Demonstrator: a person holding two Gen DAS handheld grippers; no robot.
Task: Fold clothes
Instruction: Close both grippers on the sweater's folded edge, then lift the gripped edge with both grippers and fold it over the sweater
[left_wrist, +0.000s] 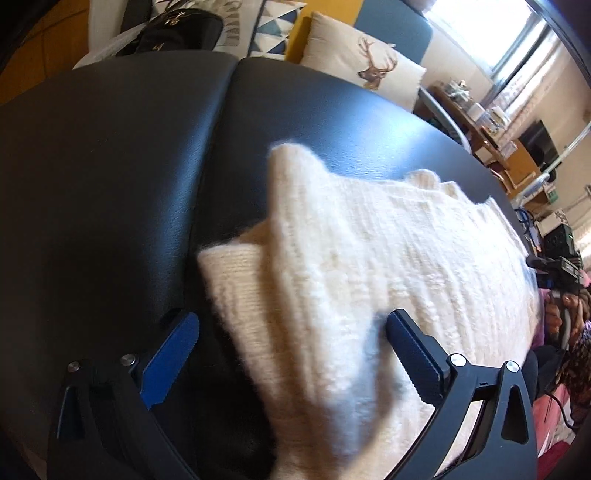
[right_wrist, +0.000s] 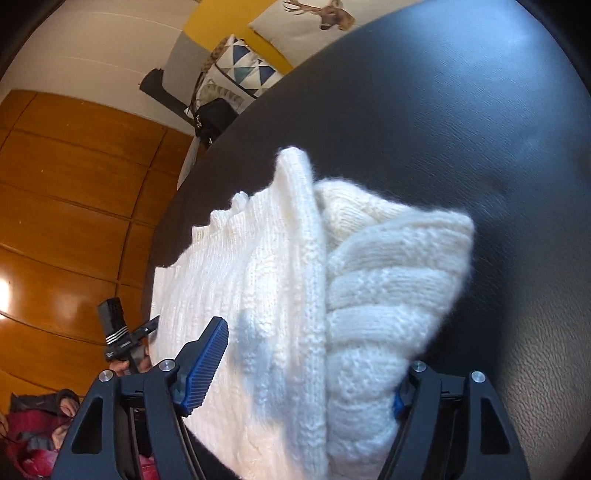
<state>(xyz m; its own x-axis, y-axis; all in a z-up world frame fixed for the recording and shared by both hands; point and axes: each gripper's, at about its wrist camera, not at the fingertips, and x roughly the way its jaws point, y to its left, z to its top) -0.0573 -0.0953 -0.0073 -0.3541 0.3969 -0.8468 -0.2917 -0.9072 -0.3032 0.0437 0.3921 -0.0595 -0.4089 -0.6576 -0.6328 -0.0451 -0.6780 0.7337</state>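
While the left gripper (left_wrist: 291, 354) stood spread over a sweater (left_wrist: 369, 258) fold, the right gripper (right_wrist: 310, 358) straddled it too, jaws wide — neither pinching, likely poised to grab. It lay part-folded on the black couch (left_wrist: 110, 184).

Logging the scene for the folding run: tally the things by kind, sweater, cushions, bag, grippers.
White knit sweater: 1
Cushions, deer and triangle-patterned: 2
Black bag: 1
Hand-held grippers, left hand-held gripper and right hand-held gripper: 2
Total: 6
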